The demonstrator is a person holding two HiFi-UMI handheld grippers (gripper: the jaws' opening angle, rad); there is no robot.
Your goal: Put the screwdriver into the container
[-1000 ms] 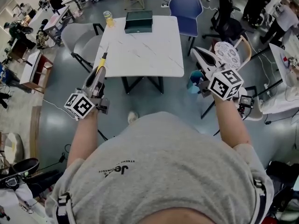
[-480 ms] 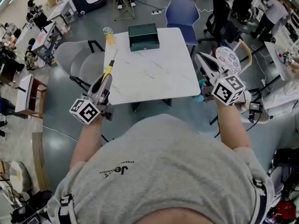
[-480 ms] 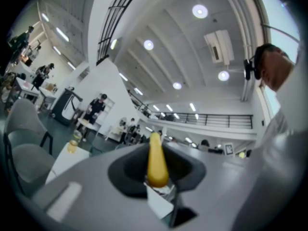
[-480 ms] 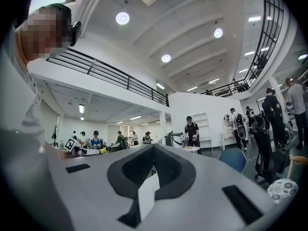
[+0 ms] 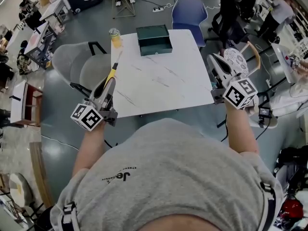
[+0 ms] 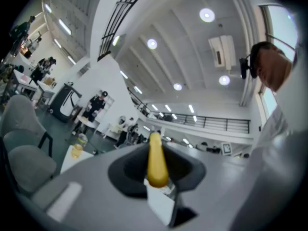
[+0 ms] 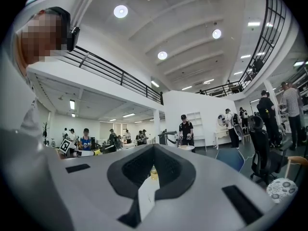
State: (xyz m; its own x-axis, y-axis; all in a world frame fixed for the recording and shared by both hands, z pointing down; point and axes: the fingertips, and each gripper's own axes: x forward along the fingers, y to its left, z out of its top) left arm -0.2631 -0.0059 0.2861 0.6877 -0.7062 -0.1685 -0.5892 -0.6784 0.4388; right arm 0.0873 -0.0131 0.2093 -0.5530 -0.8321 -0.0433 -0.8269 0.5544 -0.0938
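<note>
Since a second before, the bench (image 5: 163, 76) had drawn in under the head view, and both grippers, then short of it over the floor, now stood at its edges. The white, grey-veined bench was the largest thing there. Two grey chairs (image 5: 77, 64) stood at its left side and a blue chair (image 5: 189, 11) at its far side.

The container (image 5: 154, 39), a dark green box, sat at the middle of the far edge. Its inside looked dark, and what lay in it could not be told.

The left gripper (image 5: 110, 82) hung over the bench's left edge, its jaws clamped on the screwdriver. The right gripper (image 5: 214, 64) hung just off the right edge with its jaws closed together and nothing gripped.

A bottle (image 5: 115, 37) of yellow liquid stood on the far left corner, well left of the container.

The screwdriver (image 5: 112, 73) pointed out of the left gripper toward that corner, yellow handle in the jaws and thin shaft beyond, well apart from the container.

Only the head view showed the container and the lie of the bench. The left gripper view showed the yellow handle rising from between the jaws, with the bottle and grey chairs low at its left. The right gripper view showed the bottle through the hollow between its jaws, the blue chair at lower right, and people standing across the hall.
</note>
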